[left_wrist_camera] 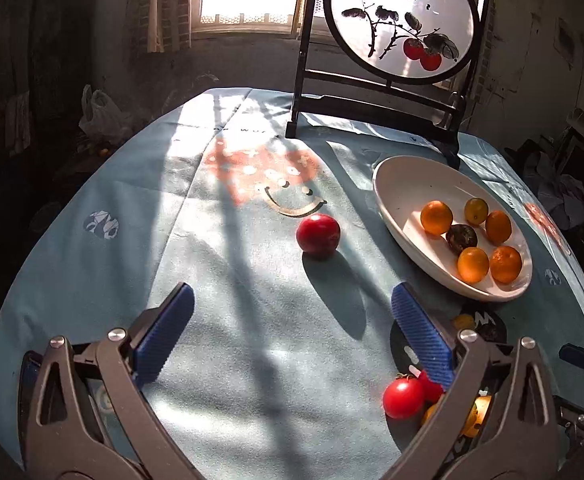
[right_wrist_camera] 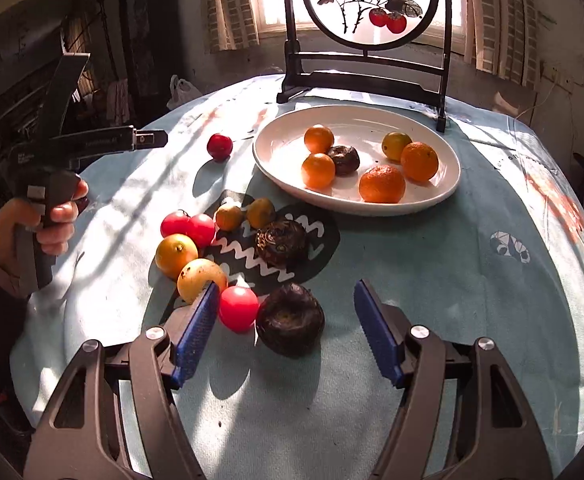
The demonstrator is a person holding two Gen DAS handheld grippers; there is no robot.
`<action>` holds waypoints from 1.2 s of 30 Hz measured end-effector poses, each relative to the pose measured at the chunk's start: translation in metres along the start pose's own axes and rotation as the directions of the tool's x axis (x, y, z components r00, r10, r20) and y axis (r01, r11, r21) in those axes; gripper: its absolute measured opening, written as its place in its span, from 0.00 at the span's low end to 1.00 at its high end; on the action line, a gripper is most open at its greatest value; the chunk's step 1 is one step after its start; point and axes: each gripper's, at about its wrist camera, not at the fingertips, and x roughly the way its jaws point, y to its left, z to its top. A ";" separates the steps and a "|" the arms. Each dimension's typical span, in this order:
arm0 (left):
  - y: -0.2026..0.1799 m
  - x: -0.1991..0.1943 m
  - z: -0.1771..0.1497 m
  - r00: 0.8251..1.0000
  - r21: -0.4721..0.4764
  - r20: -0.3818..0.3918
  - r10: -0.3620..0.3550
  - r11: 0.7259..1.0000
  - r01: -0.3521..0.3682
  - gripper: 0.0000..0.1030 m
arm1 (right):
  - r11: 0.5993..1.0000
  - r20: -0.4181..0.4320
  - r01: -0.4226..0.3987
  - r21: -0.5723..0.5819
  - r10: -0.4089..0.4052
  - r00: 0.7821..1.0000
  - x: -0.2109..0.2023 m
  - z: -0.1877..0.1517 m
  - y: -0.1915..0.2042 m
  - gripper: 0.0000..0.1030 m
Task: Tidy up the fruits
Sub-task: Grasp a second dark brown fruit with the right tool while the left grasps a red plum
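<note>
- Six fruits gathered in the white plate [right_wrist_camera: 444,184], evidently the sorting destination; loose fruits [right_wrist_camera: 196,240] clustered on the surface [right_wrist_camera: 432,280], one red fruit [left_wrist_camera: 318,235] lying apart.
- Left gripper [left_wrist_camera: 292,328] angled down toward that red fruit, jaws spread wide, empty.
- Right gripper [right_wrist_camera: 286,326] tilted down over a dark fruit [right_wrist_camera: 290,330], jaws released, not gripping.

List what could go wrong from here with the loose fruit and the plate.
1. The lone red fruit sits free on the cloth and could roll if nudged.
2. The loose pile is tight: the right tool, open beside the dark fruit, may knock the red fruit touching it.
3. The white plate is shallow; dropped fruit might roll out.
</note>
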 end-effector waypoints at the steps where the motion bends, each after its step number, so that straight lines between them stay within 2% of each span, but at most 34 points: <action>1: 0.000 0.000 -0.001 1.000 0.003 -0.003 0.001 1.000 -0.001 0.98 | 1.000 -0.016 0.001 -0.004 -0.001 1.000 0.002 -0.003 0.001 0.65; 5: -0.005 0.000 -0.003 1.000 0.028 0.003 0.012 1.000 -0.012 0.98 | 1.000 -0.065 0.006 -0.012 -0.007 0.998 0.010 -0.012 0.001 0.57; 11: -0.007 0.000 -0.003 1.000 0.046 0.010 0.027 0.999 -0.027 0.98 | 0.998 -0.118 0.046 -0.030 -0.050 0.992 0.025 -0.016 0.002 0.55; 13: -0.007 0.000 -0.003 1.000 0.041 0.008 0.026 0.999 -0.026 0.98 | 0.996 -0.127 0.070 -0.048 -0.075 0.989 0.031 -0.017 0.003 0.53; 15: -0.005 -0.001 -0.003 1.000 0.032 0.005 0.023 0.999 -0.024 0.98 | 0.996 -0.133 0.061 -0.061 -0.069 0.989 0.036 -0.017 0.004 0.48; 19: -0.002 0.001 -0.002 1.000 0.019 -0.003 0.019 1.000 -0.019 0.98 | 0.991 -0.129 0.078 -0.106 -0.092 0.987 0.042 -0.013 0.010 0.48; 24: 0.003 0.005 -0.002 0.998 0.004 0.002 0.062 0.998 -0.062 0.98 | 0.998 -0.136 0.039 -0.058 -0.047 0.990 0.042 -0.012 0.002 0.43; 28: 0.005 0.022 0.000 0.998 -0.011 -0.021 0.059 0.998 -0.059 0.97 | 0.997 -0.106 -0.023 0.076 0.031 0.994 0.031 -0.008 -0.014 0.43; 31: -0.007 0.041 0.005 0.998 0.050 -0.035 0.042 0.998 -0.040 0.84 | 0.990 -0.065 -0.029 0.135 0.039 0.997 0.022 -0.005 -0.022 0.43; 33: -0.013 0.053 0.011 0.999 0.070 -0.052 0.000 0.998 0.004 0.67 | 0.987 -0.053 -0.026 0.157 0.035 0.998 0.019 -0.004 -0.025 0.43; 36: -0.019 0.069 0.021 0.998 0.069 -0.057 -0.031 0.997 0.035 0.63 | 0.983 -0.056 -0.025 0.181 0.035 0.998 0.019 -0.004 -0.029 0.43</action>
